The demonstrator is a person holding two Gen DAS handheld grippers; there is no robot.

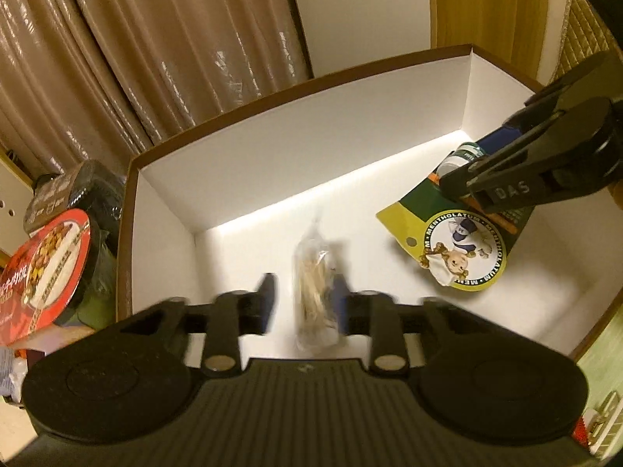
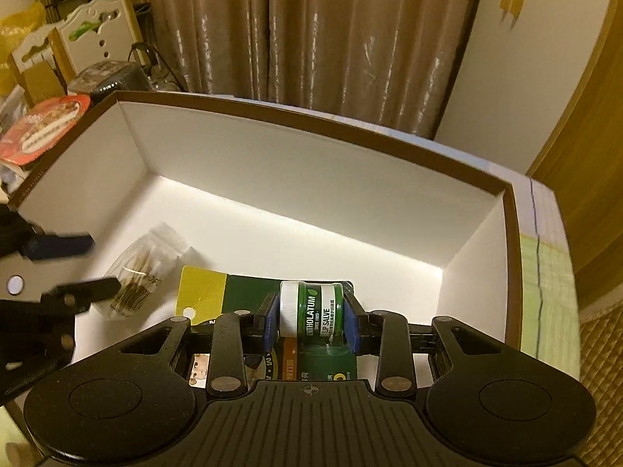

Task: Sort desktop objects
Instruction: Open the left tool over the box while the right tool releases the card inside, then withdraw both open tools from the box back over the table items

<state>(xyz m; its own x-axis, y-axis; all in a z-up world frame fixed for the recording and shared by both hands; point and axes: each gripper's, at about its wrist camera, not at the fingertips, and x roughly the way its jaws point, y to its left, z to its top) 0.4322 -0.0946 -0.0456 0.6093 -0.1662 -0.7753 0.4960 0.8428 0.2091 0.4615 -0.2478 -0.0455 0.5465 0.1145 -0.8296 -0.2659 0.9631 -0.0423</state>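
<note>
A white-lined cardboard box (image 1: 296,144) with a brown rim fills both views. On its floor lies a clear bag of cotton swabs (image 1: 313,268), also in the right wrist view as the swab bag (image 2: 144,268). My left gripper (image 1: 303,297) is open, its blue-padded fingers either side of the bag's near end, the right pad touching it. My right gripper (image 2: 312,327) is shut on the green lip salve jar (image 2: 317,309), which is fixed to a green and yellow card (image 2: 202,292). The card (image 1: 455,245) hangs low at the box's right end under the right gripper (image 1: 473,155).
Left of the box are a red-lidded food bowl (image 1: 46,268) and a dark container (image 1: 78,190). Brown curtains (image 2: 331,39) hang behind the box. A wooden door (image 2: 592,155) stands at the right, with a pale green pad (image 2: 549,295) beside the box.
</note>
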